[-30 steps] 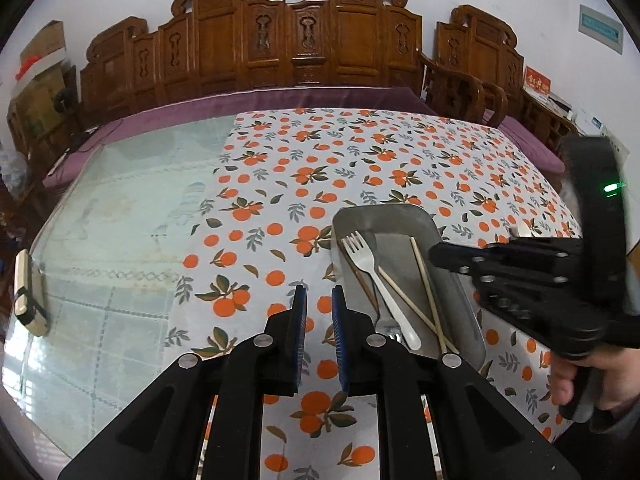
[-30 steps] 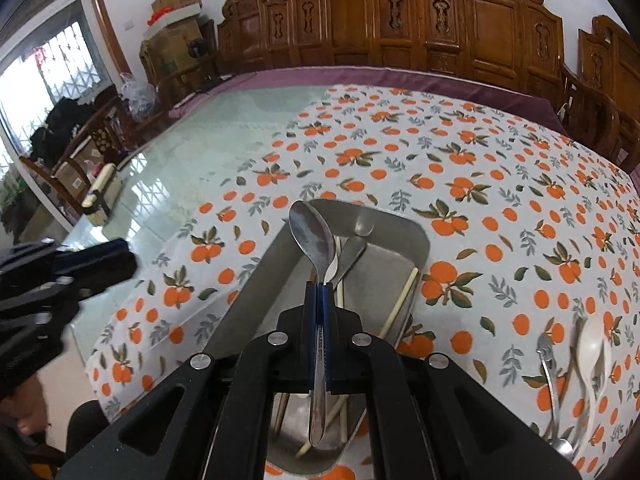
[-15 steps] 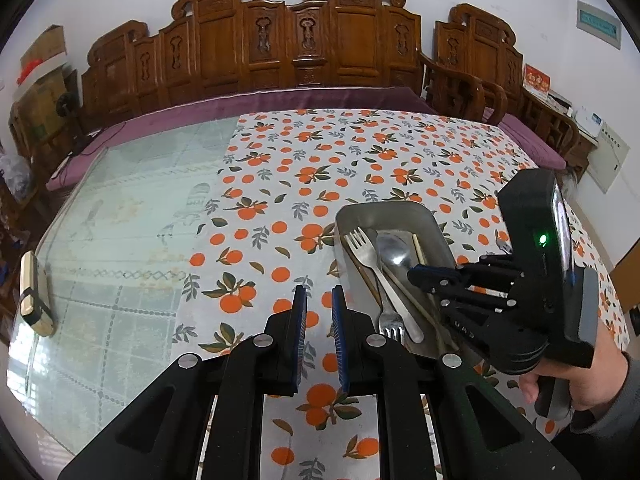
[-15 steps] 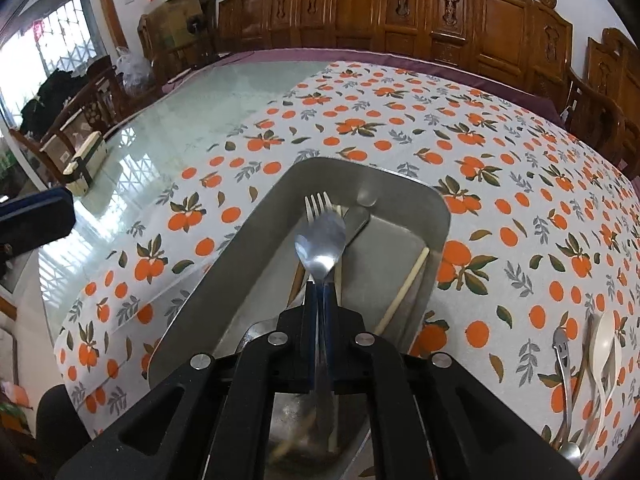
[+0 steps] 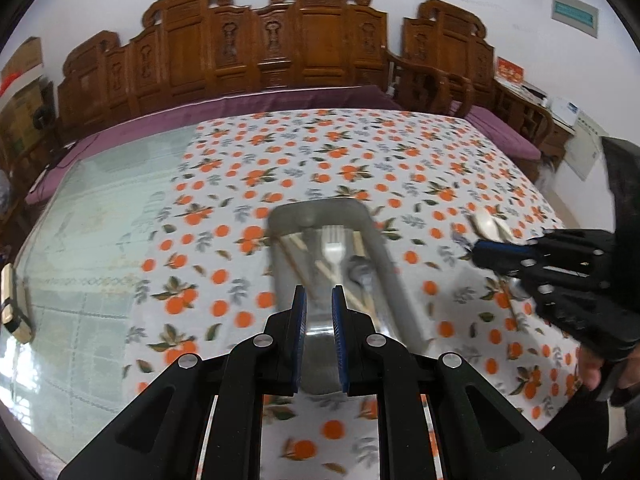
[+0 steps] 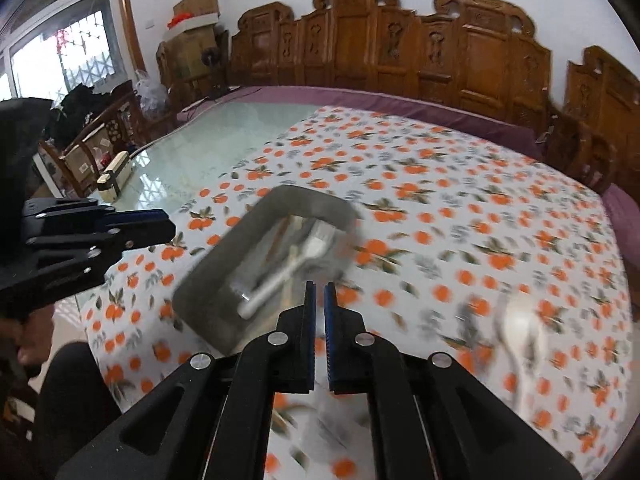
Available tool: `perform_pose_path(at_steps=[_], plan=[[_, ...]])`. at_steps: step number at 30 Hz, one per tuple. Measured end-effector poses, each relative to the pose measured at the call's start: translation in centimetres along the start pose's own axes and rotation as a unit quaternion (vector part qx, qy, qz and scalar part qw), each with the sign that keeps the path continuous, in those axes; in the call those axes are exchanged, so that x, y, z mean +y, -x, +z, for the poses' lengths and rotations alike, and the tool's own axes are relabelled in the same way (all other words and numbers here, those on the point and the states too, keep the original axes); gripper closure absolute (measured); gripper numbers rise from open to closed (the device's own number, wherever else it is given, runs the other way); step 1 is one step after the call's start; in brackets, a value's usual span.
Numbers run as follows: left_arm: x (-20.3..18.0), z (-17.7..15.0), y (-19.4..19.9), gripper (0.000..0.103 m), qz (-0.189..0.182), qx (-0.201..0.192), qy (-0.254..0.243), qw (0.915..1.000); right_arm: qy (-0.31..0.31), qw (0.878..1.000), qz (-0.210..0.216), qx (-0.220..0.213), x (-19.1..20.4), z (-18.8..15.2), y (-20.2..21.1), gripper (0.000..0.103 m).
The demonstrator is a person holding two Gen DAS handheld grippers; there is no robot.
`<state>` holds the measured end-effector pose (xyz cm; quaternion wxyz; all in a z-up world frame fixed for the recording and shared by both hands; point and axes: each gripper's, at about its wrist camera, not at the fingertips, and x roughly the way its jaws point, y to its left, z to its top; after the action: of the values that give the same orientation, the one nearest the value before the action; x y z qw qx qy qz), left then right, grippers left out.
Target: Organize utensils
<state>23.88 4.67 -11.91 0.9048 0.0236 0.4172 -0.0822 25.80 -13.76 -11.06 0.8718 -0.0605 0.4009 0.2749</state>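
— One spoon fewer in the air, did you notice? A second before, the right gripper (image 6: 319,286) had the metal spoon (image 5: 360,270) pinched above the tray (image 5: 400,280). By now its jaws were drawn almost together on nothing, and it had swung off to the right.

— And the left gripper (image 5: 319,290)?

— Empty too. Its jaws stood a narrow gap apart, hanging over the tray's near end with nothing between them.

— So the spoon was delivered?

— I judged so. It lay inside the tray, just right of the white fork (image 5: 332,248), with the chopsticks (image 5: 296,246) slanting across the tray floor beside them.

— Which way was it lying?

— Lengthwise, as far as the blur allowed. Its bowl sat about mid-tray. The handle seemed to run back toward the near end, though the left gripper's finger hid most of it. The fork lay along the same line, tines toward the far rim.

— Was that the job finished, then?

— No. Farther right, on the orange-print tablecloth (image 6: 440,184) and well apart from the tray, a white spoon (image 6: 520,328) and some blurred metal pieces were not yet gathered. I took those to be what the right gripper was heading for.
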Motion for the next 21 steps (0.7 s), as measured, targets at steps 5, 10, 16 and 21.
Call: perform_pose_path(at_steps=[5,10,16,21], plan=[[-3.9,0.0,-1.0,0.091,-0.023,0.004,-0.018,0.9996,-0.010,0.999,-0.048,-0.005,-5.0,-2.7,4.5,0.097],[-7.3,-0.5,-2.5,0.084,-0.042,0.013,-0.030,0.9985,-0.033,0.996,-0.087,-0.007,-9.3,-5.2,7.1,0.097],[-11.4,-1.0,-4.6,0.084,-0.061,0.031,-0.048,0.9965,-0.068,0.993,-0.099,-0.007,-12.4,-8.6,8.7,0.097],[-14.9,-1.5,-6.5,0.084,-0.067,0.048,-0.074,0.9938,-0.082,0.992,-0.095,0.002,-13.5,-10.4,8.4,0.095]])
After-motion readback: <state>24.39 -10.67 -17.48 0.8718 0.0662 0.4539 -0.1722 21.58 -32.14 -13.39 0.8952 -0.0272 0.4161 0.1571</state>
